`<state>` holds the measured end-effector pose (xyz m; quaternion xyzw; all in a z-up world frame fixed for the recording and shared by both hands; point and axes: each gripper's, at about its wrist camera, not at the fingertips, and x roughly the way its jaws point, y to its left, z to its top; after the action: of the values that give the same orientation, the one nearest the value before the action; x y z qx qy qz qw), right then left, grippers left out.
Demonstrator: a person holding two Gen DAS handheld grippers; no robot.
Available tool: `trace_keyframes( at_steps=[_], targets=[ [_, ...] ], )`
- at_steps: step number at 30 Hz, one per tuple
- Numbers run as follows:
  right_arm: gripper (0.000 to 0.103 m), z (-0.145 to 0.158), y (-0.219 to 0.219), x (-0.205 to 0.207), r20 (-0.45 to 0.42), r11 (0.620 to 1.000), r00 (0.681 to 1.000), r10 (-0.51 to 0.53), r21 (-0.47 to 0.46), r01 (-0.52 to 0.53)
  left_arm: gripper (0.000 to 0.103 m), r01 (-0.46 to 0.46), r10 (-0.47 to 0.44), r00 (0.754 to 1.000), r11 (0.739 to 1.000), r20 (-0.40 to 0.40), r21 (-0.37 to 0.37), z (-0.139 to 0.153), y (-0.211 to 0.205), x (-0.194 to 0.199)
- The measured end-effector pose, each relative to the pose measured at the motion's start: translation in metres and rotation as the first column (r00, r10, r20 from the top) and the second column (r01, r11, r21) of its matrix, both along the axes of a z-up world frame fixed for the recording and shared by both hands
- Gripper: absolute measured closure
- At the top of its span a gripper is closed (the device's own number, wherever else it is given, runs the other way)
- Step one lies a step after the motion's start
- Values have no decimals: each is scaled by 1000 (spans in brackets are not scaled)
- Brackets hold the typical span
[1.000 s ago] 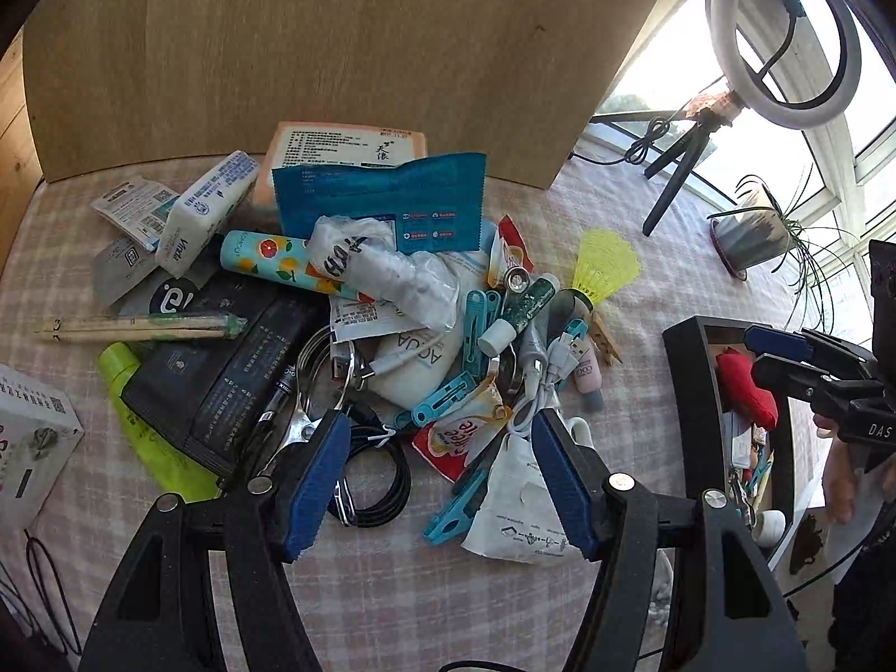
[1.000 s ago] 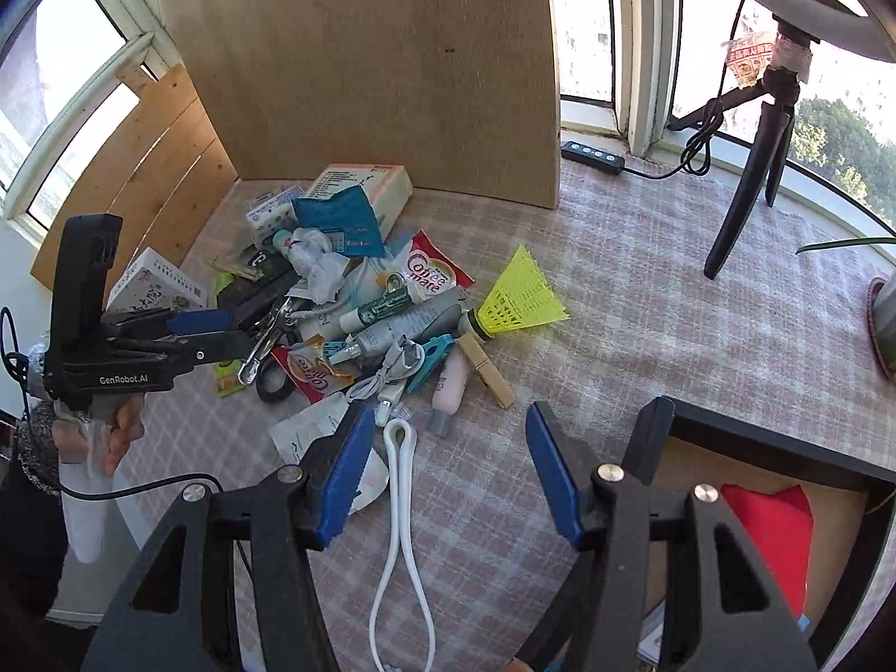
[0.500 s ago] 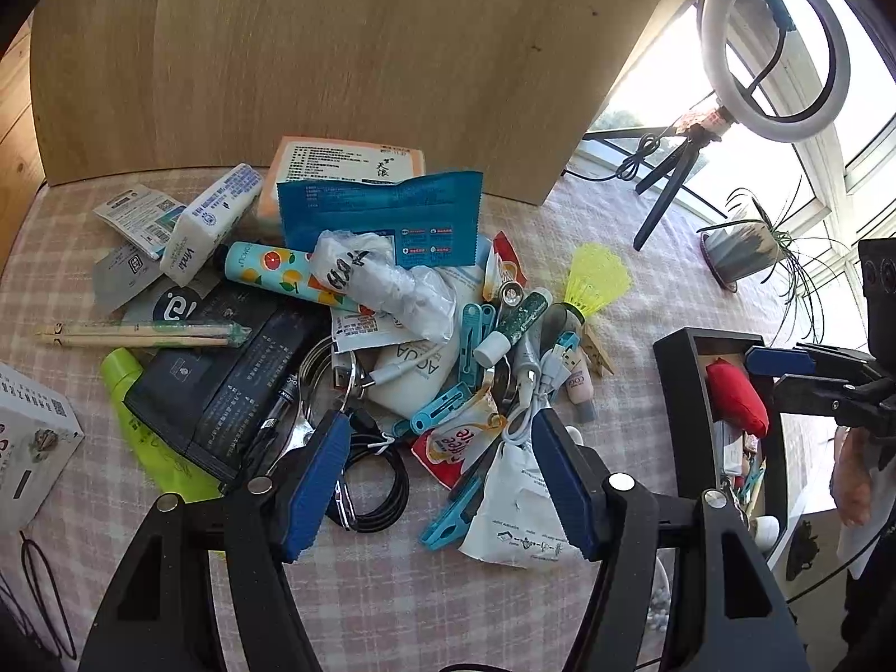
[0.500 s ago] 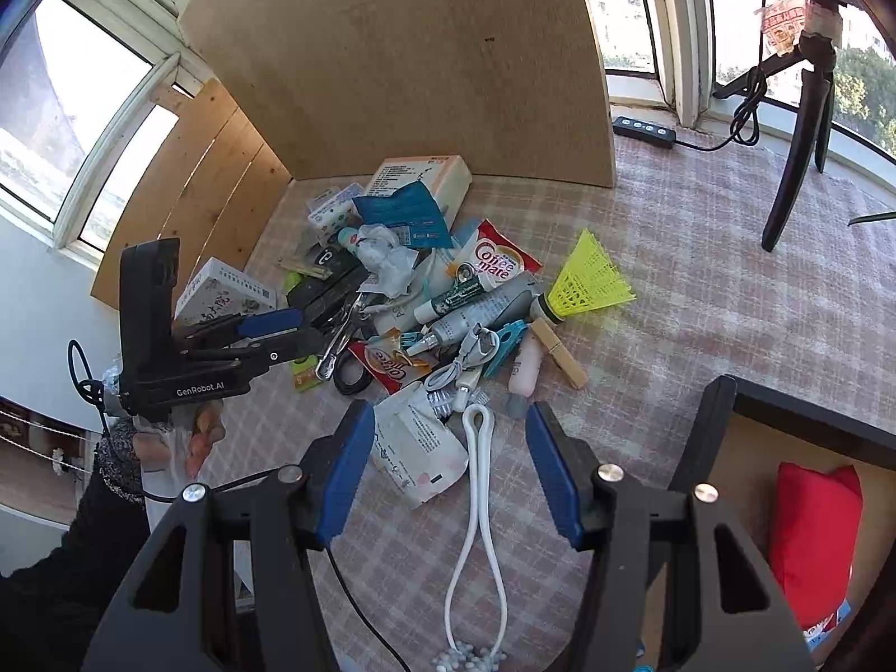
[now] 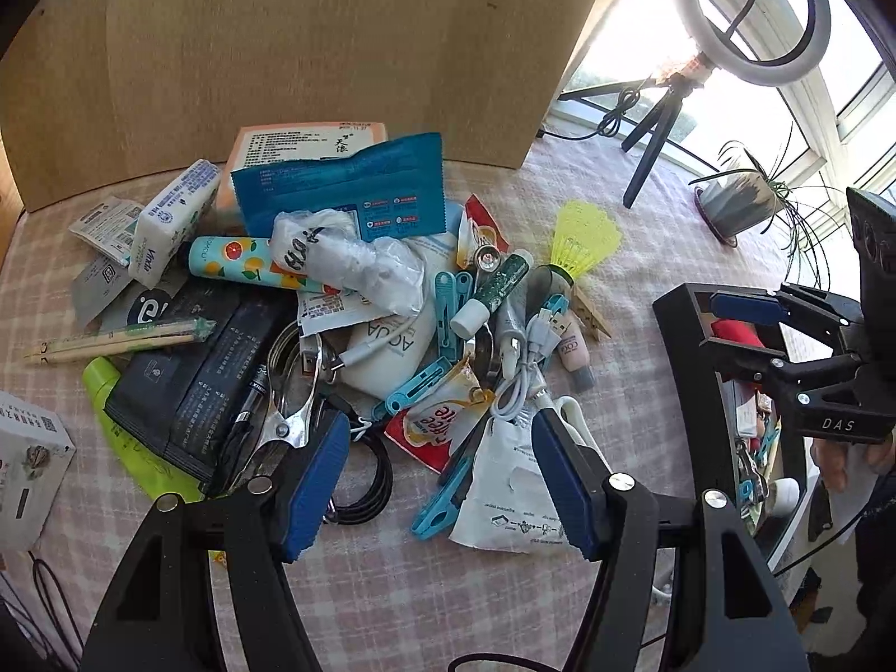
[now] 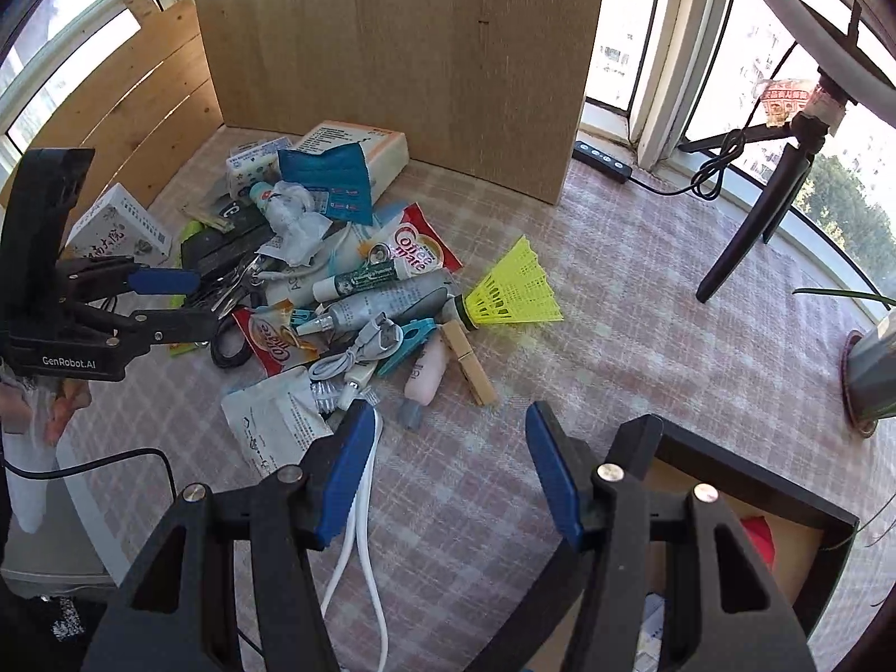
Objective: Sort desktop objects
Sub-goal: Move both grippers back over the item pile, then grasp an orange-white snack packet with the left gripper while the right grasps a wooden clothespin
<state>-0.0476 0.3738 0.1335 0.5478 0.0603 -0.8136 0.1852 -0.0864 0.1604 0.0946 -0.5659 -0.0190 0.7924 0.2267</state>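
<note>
A heap of desktop clutter lies on the checked cloth: a yellow shuttlecock (image 5: 582,238) (image 6: 512,288), blue clothes pegs (image 5: 451,313), a white USB cable (image 5: 523,386), a Coffee-mate sachet (image 6: 417,249), a blue pouch (image 5: 341,190), black packets (image 5: 190,358) and a metal clip (image 5: 291,397). My left gripper (image 5: 439,481) is open and empty over the near edge of the heap; it also shows in the right wrist view (image 6: 185,302). My right gripper (image 6: 448,476) is open and empty beside the black sorting box (image 6: 750,481); it also shows in the left wrist view (image 5: 728,325).
A tall wooden board (image 5: 280,56) stands behind the heap. A ring light on a tripod (image 5: 661,117), a potted plant (image 5: 739,201) and a power strip (image 6: 602,159) stand at the right. A white carton (image 5: 28,465) sits at the left edge. A white cord (image 6: 358,532) trails toward me.
My left gripper has edged closer to the heap. My right gripper has swung back over the box edge after pulling away. Both stay open and empty.
</note>
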Motion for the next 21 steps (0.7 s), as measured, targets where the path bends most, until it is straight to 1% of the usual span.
trace_keyframes(
  at_steps=[4, 7, 10, 12, 14, 16, 19, 20, 21],
  targets=[
    [48, -15, -4, -8, 4, 1000, 1000, 13, 14, -13, 39, 47, -48, 999, 997, -9, -62, -6, 17, -2],
    [53, -24, -9, -16, 18, 1000, 1000, 26, 16, -26, 39, 63, -63, 998, 994, -7, -90, -12, 24, -6],
    [55, -35, -14, -25, 33, 999, 999, 32, 24, -33, 39, 72, -73, 997, 992, -3, -99, -17, 29, -7],
    [61, -44, -16, -31, 51, 999, 998, 32, 33, -33, 39, 78, -78, 997, 992, 3, -99, -21, 31, -7],
    [65, -53, -17, -38, 64, 999, 998, 22, 47, -25, 39, 86, -86, 996, 991, 2, -100, -23, 34, -6],
    [68, -61, -17, -44, 82, 999, 997, 8, 45, -12, 52, 88, -88, 996, 991, -2, -103, -25, 36, -6],
    [70, -70, -15, -51, 102, 999, 995, -18, 43, 13, 59, 85, -85, 996, 992, 6, -93, -28, 38, -7],
    [73, -73, -15, -52, 109, 999, 994, -24, 38, 20, 61, 84, -83, 997, 992, 9, -90, -30, 38, -6],
    [76, -75, -14, -52, 115, 999, 993, -31, 31, 27, 67, 82, -81, 997, 993, 15, -84, -31, 39, -6]
  ],
)
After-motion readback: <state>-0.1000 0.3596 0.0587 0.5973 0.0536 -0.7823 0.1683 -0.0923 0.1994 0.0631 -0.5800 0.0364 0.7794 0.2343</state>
